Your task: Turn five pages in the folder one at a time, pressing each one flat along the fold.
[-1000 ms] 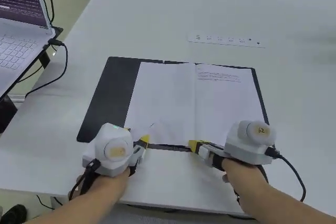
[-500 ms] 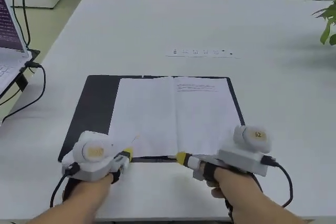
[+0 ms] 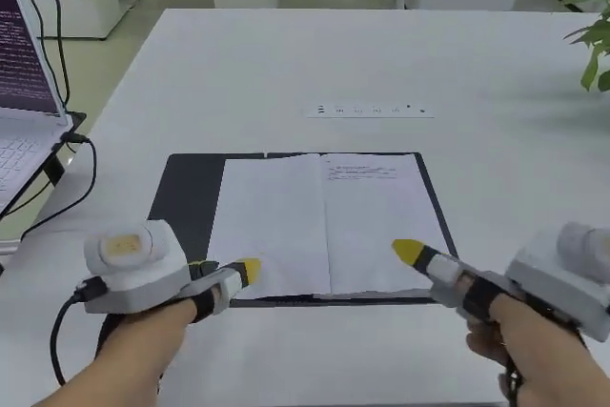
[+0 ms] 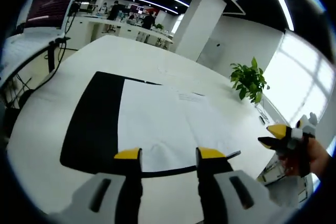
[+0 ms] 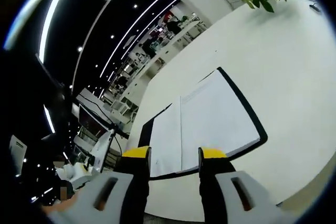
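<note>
An open folder (image 3: 191, 199) with a black cover lies flat on the white table, with white pages (image 3: 272, 221) on both sides of the fold. The right page (image 3: 381, 226) has a few printed lines at its top. My left gripper (image 3: 243, 271) hovers over the folder's near left corner, open with nothing between its yellow tips (image 4: 127, 154). My right gripper (image 3: 410, 253) is held above the near right part of the right page, also open and empty. In the right gripper view the folder (image 5: 210, 119) lies ahead beyond the jaws. The right gripper (image 4: 277, 135) also appears in the left gripper view.
A laptop (image 3: 19, 92) stands at the far left with a black cable (image 3: 67, 188) running off the table. A white power strip (image 3: 367, 110) lies behind the folder. A green plant (image 3: 593, 35) is at the far right. The table's near edge (image 3: 315, 397) is just below my hands.
Both grippers have drawn apart from the near end of the fold. The right one has risen and moved right, the left one slightly left. The head camera has tilted up.
</note>
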